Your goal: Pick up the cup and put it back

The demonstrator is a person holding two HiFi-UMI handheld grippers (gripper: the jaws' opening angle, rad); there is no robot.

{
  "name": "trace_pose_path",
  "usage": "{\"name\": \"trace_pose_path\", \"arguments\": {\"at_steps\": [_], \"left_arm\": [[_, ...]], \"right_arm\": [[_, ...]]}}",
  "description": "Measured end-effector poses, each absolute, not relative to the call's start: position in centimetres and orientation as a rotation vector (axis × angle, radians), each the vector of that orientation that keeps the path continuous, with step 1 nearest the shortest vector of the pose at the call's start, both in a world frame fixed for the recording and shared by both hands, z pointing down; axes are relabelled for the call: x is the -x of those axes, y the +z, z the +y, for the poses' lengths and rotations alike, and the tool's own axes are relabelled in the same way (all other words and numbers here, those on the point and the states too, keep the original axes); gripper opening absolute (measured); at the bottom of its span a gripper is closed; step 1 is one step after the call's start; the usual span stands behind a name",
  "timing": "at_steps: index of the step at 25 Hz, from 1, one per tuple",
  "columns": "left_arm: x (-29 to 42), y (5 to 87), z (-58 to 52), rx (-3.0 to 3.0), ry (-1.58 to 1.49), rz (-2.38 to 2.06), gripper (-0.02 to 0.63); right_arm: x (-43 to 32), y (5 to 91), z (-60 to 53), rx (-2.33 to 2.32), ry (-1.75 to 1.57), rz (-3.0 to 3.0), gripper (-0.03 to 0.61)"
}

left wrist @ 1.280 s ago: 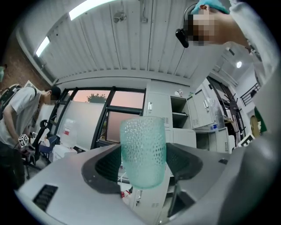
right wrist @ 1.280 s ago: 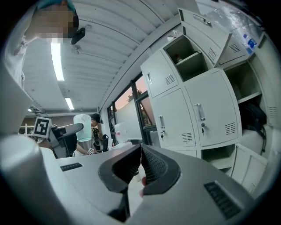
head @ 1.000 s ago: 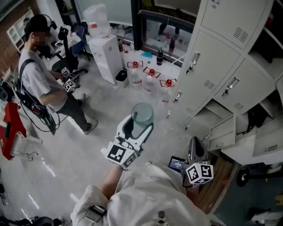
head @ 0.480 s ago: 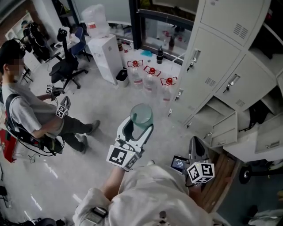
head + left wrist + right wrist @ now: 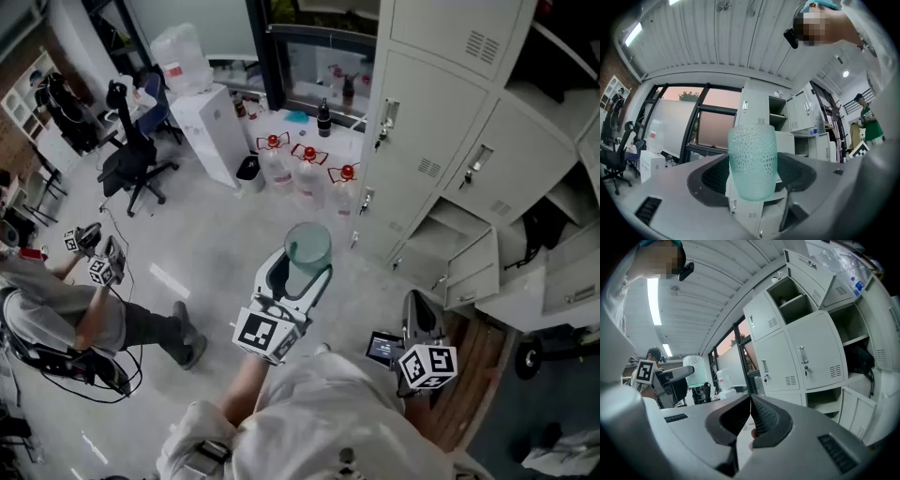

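Observation:
A pale green, dimpled, see-through cup (image 5: 307,248) stands upright between the pads of my left gripper (image 5: 298,272), held out over the floor in the head view. The left gripper view shows the cup (image 5: 753,150) filling the middle, with both dark pads pressed on its lower sides and my left gripper (image 5: 753,177) shut on it. My right gripper (image 5: 417,317) hangs low at the right near the lockers, its marker cube (image 5: 428,366) facing up. In the right gripper view my right gripper (image 5: 750,400) has its jaws meeting with nothing between them, and the cup (image 5: 695,370) shows at the left.
Grey metal lockers (image 5: 441,141) fill the right, one low door (image 5: 473,272) swung open. Water bottles with red handles (image 5: 307,169) stand by a white dispenser (image 5: 211,131). An office chair (image 5: 131,159) is behind. Another person (image 5: 66,319) holding grippers crouches at the left.
The whole view has swung, so the lockers sit more central. The other person has moved down and left, bending low. The cup stays in my left gripper, a little lower and to the right.

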State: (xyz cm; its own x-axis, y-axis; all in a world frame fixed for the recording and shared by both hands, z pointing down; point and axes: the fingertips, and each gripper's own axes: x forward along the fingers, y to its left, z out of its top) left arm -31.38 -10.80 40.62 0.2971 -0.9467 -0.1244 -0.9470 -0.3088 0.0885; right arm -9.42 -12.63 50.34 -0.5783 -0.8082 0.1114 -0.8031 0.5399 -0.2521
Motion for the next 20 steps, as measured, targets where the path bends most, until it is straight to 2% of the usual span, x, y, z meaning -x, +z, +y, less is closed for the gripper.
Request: {"name": "trace_pose_path", "arguments": {"at_steps": [8, 20], "left_arm": [[24.6, 38.4, -17.2, 2.606, 0.293, 1.735, 0.319], [10.0, 31.0, -30.1, 2.68, 0.356, 1.541, 0.318]], "right_arm": [[3.4, 50.6, -16.9, 1.5, -0.457, 2.682, 0.025], [-6.7, 50.6, -25.0, 1.56, -0.419, 2.627, 0.025]]}}
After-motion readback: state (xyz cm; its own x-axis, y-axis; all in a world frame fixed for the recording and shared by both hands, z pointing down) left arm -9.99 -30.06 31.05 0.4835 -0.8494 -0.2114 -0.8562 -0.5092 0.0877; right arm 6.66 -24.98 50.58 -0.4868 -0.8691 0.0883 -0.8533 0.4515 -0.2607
